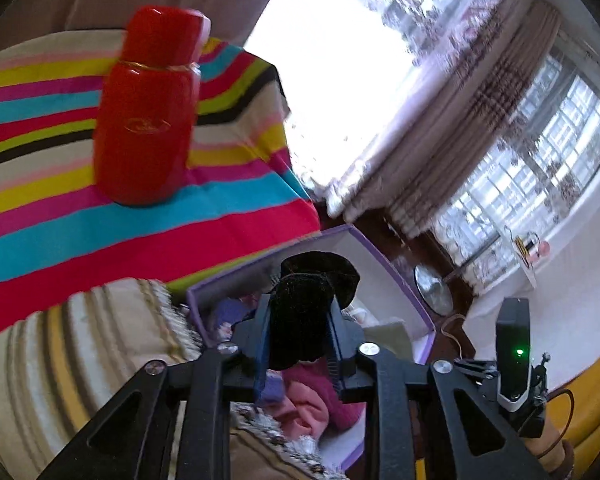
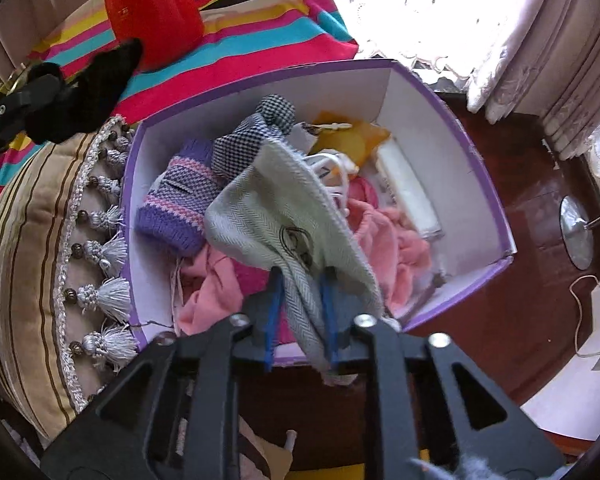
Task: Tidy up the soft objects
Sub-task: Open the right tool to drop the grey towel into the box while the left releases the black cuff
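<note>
My left gripper is shut on a black knit cloth and holds it above the purple box. It also shows at the left of the right wrist view, where the black cloth hangs from it. My right gripper is shut on a pale green herringbone cloth that drapes over the box's contents. The purple box holds a purple striped knit, a checked cloth, pink cloths and yellow items.
A red bottle stands on a striped cloth behind the box. A striped tasselled cushion lies left of the box. Dark wood floor, a metal stand base and curtains are to the right.
</note>
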`<control>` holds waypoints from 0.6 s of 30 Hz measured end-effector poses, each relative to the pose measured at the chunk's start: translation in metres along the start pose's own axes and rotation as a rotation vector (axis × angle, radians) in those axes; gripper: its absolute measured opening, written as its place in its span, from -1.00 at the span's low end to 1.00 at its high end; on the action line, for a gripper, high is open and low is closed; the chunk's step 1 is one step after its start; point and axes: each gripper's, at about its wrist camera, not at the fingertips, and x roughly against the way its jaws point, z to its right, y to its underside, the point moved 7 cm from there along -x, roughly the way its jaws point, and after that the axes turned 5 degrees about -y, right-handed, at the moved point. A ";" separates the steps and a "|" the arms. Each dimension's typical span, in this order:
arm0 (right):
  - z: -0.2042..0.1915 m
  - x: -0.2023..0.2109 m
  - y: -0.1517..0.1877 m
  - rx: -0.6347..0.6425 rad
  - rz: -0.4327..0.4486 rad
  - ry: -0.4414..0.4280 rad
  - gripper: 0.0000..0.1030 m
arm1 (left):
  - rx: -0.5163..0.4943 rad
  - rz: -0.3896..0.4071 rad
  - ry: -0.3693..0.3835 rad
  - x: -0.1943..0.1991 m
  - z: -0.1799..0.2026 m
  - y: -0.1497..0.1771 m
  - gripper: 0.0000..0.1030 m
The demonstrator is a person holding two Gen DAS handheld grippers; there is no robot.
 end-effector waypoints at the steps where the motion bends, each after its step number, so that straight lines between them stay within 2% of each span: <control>1: -0.002 0.000 0.001 0.001 0.002 -0.004 0.00 | -0.011 -0.023 0.000 -0.006 0.005 0.003 -0.20; 3: -0.005 0.000 0.000 0.004 0.015 -0.008 0.26 | -0.018 -0.047 -0.009 -0.014 0.008 0.007 0.06; 4: -0.006 0.001 0.000 0.005 0.022 -0.003 0.33 | -0.018 -0.062 -0.019 -0.017 0.007 0.010 0.12; 9: -0.003 0.009 0.001 -0.011 0.048 0.014 0.37 | 0.031 -0.105 -0.004 -0.013 0.000 0.018 0.17; 14: 0.016 0.035 0.001 -0.055 0.127 0.062 0.46 | 0.088 -0.159 0.046 0.008 -0.006 0.048 0.20; 17: 0.036 0.051 0.003 -0.131 0.166 0.119 0.53 | 0.066 -0.155 0.038 0.019 -0.003 0.062 0.31; 18: 0.040 0.056 0.006 -0.157 0.173 0.128 0.53 | 0.050 -0.151 0.028 0.022 -0.002 0.066 0.40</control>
